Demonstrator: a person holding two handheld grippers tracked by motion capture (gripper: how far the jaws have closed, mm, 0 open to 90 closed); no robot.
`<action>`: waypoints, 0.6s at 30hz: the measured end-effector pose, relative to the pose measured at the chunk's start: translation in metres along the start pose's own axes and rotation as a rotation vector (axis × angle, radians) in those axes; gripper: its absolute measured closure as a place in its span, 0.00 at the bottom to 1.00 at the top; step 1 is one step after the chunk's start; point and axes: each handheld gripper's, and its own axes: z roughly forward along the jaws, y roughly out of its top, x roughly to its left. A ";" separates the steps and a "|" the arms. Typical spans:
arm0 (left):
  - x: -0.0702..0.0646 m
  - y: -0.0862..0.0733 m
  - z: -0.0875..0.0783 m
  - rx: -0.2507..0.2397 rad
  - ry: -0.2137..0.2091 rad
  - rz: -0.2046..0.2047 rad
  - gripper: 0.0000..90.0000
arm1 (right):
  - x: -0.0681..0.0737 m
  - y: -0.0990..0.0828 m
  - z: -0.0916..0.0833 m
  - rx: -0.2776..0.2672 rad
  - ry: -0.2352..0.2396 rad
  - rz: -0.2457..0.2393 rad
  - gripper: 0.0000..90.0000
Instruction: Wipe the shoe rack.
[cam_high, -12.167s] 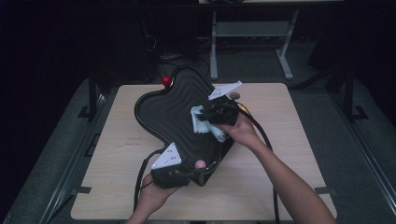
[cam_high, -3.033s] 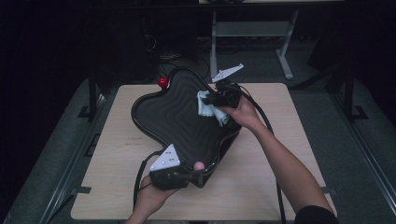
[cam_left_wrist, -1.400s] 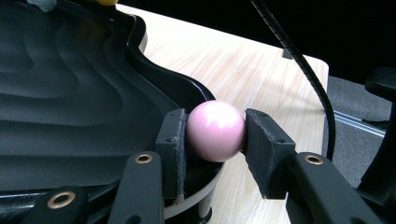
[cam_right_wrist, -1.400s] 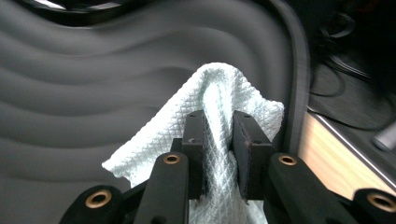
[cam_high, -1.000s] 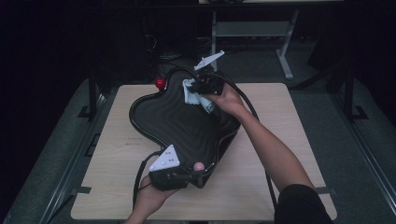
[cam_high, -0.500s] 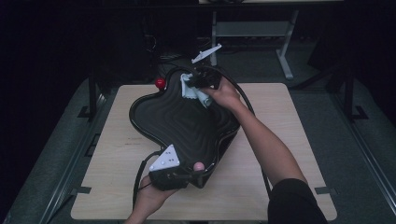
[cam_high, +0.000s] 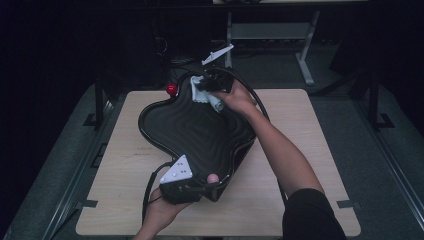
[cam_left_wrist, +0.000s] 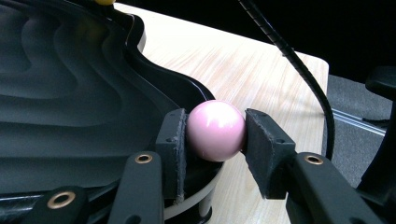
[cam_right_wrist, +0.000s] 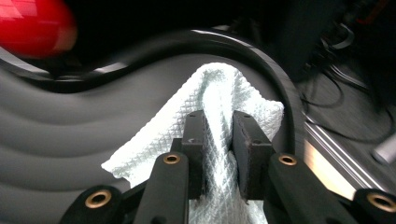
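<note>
Presently, the right gripper (cam_right_wrist: 218, 154) has its jaws closed on a fold of a white cloth (cam_right_wrist: 219, 100) with a diamond-quilted weave; the fabric is pinched between the two pads and spreads out beyond and below them. In the right gripper view the cloth lies against the inner slope of a black tray (cam_right_wrist: 70, 135), close under its glossy raised rim. A red ball (cam_right_wrist: 35, 25) sits at the rim, up and to the left of the cloth, blurred.

The left gripper (cam_left_wrist: 215, 133) has its jaws set on a pink ball (cam_left_wrist: 215, 129), one pad touching each side of it. That ball sits on the tray's rim at the near edge, so the inner pad stands inside the tray and the outer pad outside it.

Seen from the high view, the right gripper (cam_high: 216, 82) is at the far lobe of the tray (cam_high: 200, 132), with the cloth (cam_high: 200, 90) bunched beneath it and the red ball (cam_high: 171, 90) just to its left. The left gripper (cam_high: 182, 182) is at the near lobe, with the pink ball (cam_high: 213, 178) beside it. The tray is wavy in outline, ridged in stepped contours inside, and rests on a pale wooden worktop (cam_high: 300, 150).

No brand, label or legible writing can be made out on any item.
</note>
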 end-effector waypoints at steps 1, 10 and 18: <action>0.000 0.000 0.000 0.000 -0.001 0.000 0.67 | 0.005 0.002 0.001 0.000 0.007 -0.024 0.84; 0.000 0.000 0.000 0.000 0.000 0.000 0.67 | -0.003 0.008 0.004 0.004 -0.007 0.003 0.84; 0.000 0.000 0.000 0.001 0.002 0.000 0.67 | -0.003 0.015 0.008 -0.006 -0.019 -0.014 0.84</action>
